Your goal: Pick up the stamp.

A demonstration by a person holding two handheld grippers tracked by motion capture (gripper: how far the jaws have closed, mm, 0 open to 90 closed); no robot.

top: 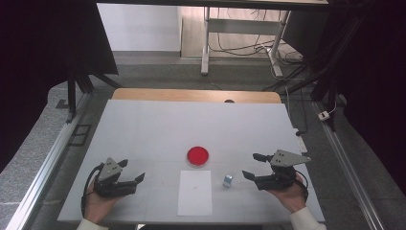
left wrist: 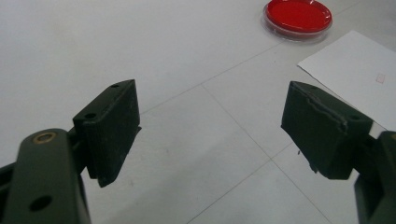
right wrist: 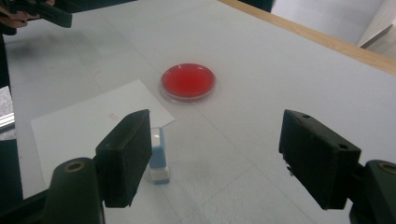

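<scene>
A red round dish (top: 197, 156) lies on the white table top (top: 191, 124), and a white paper sheet (top: 195, 192) lies just in front of it. A small blue and white block (top: 227, 180) stands to the right of the sheet. My left gripper (top: 132, 170) rests open at the front left, held by a hand. My right gripper (top: 251, 166) is open at the front right, a little right of the block. In the left gripper view the gripper (left wrist: 210, 126) holds nothing; the dish (left wrist: 298, 14) and sheet (left wrist: 359, 74) lie ahead. In the right gripper view the gripper (right wrist: 215, 149) is empty, with the block (right wrist: 157, 156) beside its left jaw.
A wooden edge (top: 196, 95) borders the far side of the table top. Beyond it stand white desk legs (top: 206, 43) with cables on the floor. Metal rails (top: 43, 167) run along both sides. The other gripper (right wrist: 42, 11) appears at the top left of the right gripper view.
</scene>
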